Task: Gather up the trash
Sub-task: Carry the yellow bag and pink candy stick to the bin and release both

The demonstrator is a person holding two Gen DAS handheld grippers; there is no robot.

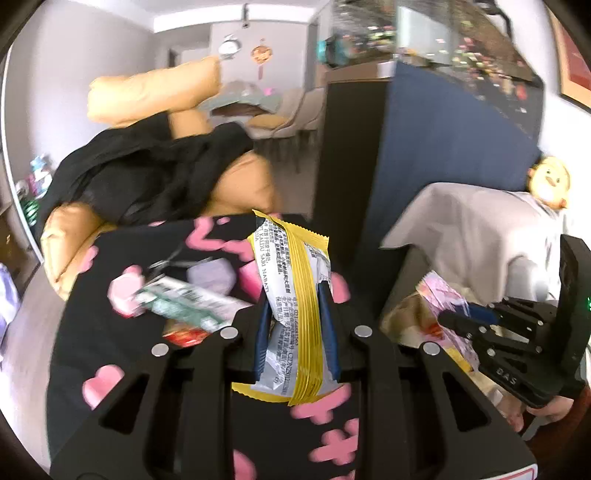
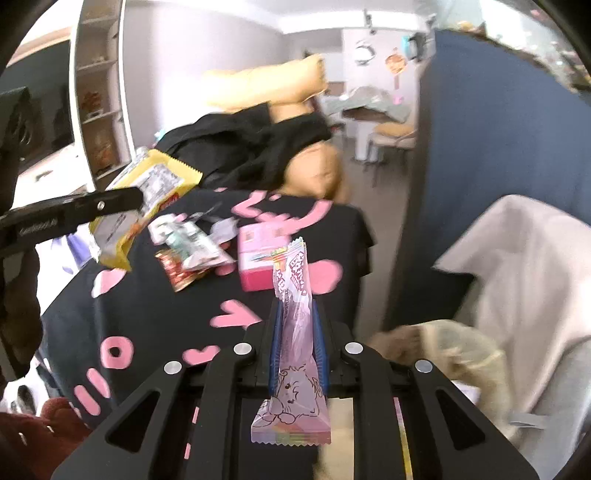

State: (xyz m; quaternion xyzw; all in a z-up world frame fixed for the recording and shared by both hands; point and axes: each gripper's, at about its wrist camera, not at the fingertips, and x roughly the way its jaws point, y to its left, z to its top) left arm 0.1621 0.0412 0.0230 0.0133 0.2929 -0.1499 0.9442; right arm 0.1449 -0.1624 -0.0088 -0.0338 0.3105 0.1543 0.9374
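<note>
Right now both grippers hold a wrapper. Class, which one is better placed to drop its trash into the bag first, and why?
Probably the right. The right gripper holds the pink wrapper beside the open trash bag. The left gripper, clamping the yellow wrapper, sits over the black cloth, farther away.

Soft daylight fills both fisheye views, brightest along the white ceiling (image 1: 229,20) at the far end. Edges curve and darken into black corners. Motion blur smears the sofa (image 1: 155,88) and the glass cabinet (image 1: 443,40).
</note>
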